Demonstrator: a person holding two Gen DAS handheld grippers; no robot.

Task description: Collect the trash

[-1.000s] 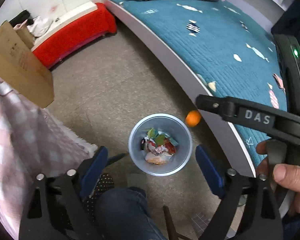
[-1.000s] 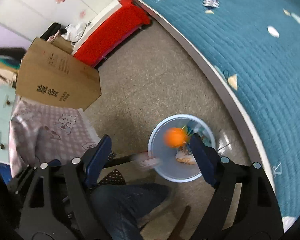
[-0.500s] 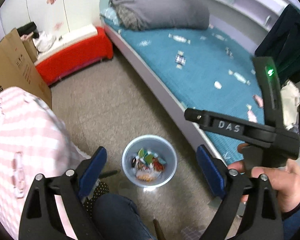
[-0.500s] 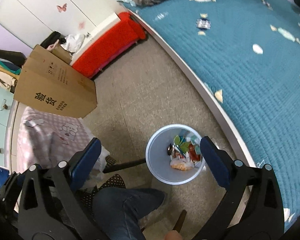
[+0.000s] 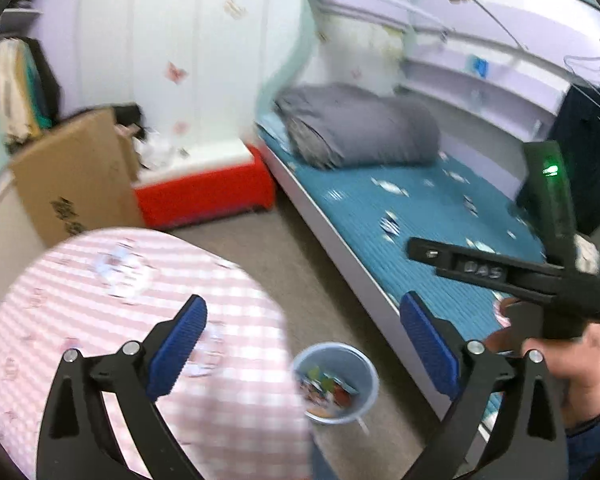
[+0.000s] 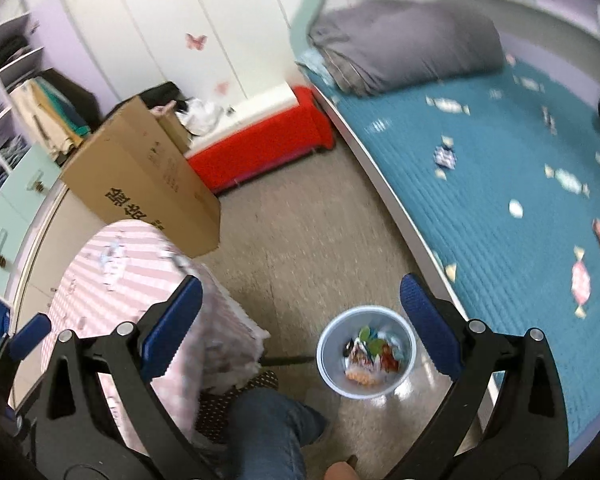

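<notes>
A pale blue trash bin [image 6: 366, 356] stands on the floor beside the bed, with several colourful wrappers inside; it also shows in the left wrist view [image 5: 336, 382]. Several candy wrappers [image 6: 444, 156] lie scattered on the teal bedspread [image 6: 500, 184]. My right gripper [image 6: 304, 320] is open and empty, high above the bin. My left gripper [image 5: 304, 340] is open and empty, raised over the pink checked cloth [image 5: 112, 312]. The body of the right gripper [image 5: 540, 272], held in a hand, shows in the left wrist view.
A cardboard box [image 6: 140, 176] stands on the floor at left, a red bench [image 6: 260, 148] against the wall, a folded grey quilt [image 6: 404, 44] at the bed's head. The person's jeans-clad knee [image 6: 268, 428] is below. Shelves [image 6: 4, 92] line the far left.
An orange ball dropped into the bin a second ago and is out of sight now. Both grippers have risen and tilted up, so the bin looks smaller and lower.
</notes>
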